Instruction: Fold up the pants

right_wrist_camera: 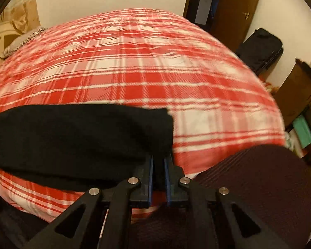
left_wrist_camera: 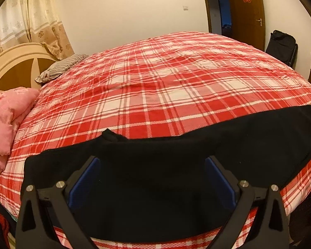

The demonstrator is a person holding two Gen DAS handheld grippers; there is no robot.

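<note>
1. Leftmost, in the left wrist view, a pink quilt [left_wrist_camera: 8,120] is bunched at nine o'clock, with a cream headboard [left_wrist_camera: 14,62] and a striped pillow [left_wrist_camera: 60,66] above it toward ten o'clock.
2. Across the middle lies the red-and-white plaid bedspread [left_wrist_camera: 155,87], covering the bed from edge to edge.
3. At six o'clock the black pants [left_wrist_camera: 155,166] lie flat along the near edge of the bed, stretching from about eight o'clock to three o'clock.
4. Over them sits the left gripper [left_wrist_camera: 151,161], its blue pads [left_wrist_camera: 87,178] spread wide apart and released, with pants cloth showing between them but nothing pinched.
5. Toward one o'clock a brown door [left_wrist_camera: 246,14] stands by a black bag [left_wrist_camera: 282,47] at two o'clock.
6. In the right wrist view, which is blurred, the pants [right_wrist_camera: 76,137] fill nine o'clock, their end reaching the centre.
7. At six o'clock the right gripper [right_wrist_camera: 158,161] is clenched on the lower corner of that pants end, dark cloth sitting in the narrow slot between its blue pads [right_wrist_camera: 151,178].
8. At four o'clock a dark ribbed sleeve [right_wrist_camera: 248,176] fills the corner.
</note>
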